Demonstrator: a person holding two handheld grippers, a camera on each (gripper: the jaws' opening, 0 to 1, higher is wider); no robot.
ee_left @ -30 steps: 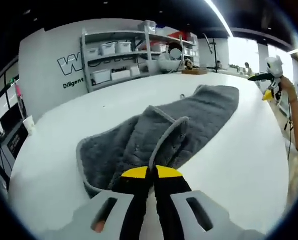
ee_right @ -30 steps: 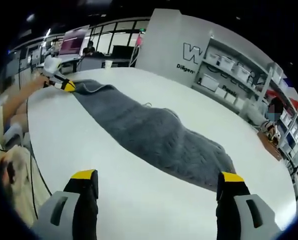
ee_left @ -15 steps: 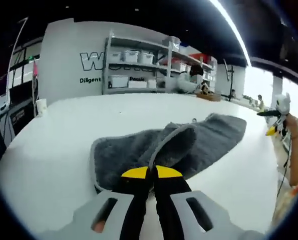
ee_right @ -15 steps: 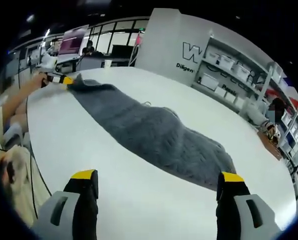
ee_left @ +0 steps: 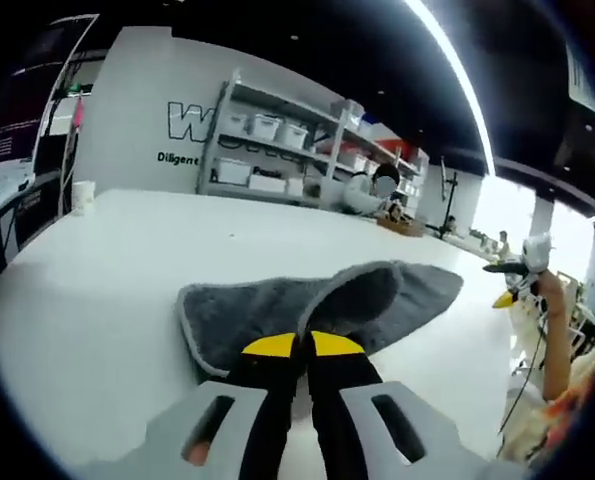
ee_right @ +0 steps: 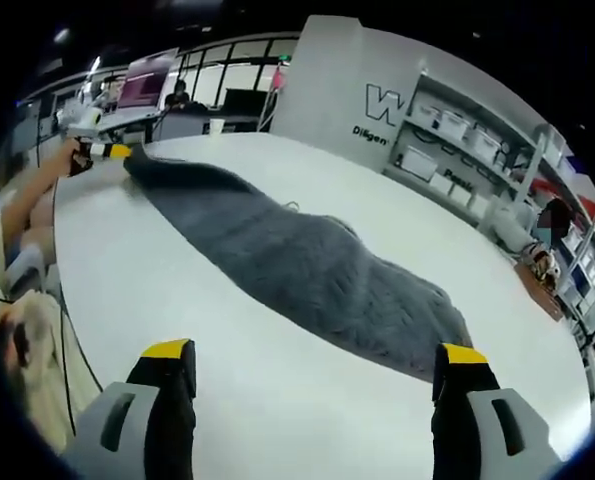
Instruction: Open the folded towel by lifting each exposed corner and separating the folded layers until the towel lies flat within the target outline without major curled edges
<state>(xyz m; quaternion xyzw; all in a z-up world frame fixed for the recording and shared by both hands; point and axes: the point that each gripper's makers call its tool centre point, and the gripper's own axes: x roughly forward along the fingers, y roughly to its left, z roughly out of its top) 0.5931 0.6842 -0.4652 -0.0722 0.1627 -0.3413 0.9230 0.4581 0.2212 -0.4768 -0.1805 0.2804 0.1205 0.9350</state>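
Pinching the grey towel [ee_left: 277, 315] edge, the left tool [ee_left: 297, 345] is clamped; the right tool [ee_right: 317, 365] gapes wide, empty.

Bright ceiling strip light [ee_left: 455, 70] overhead — white table [ee_right: 277, 380] glares; fisheye edges bend, soft.

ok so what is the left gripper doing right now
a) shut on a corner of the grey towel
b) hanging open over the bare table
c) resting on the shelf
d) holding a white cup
a: the left gripper has its jaws together, pinching the grey towel by a raised fold.
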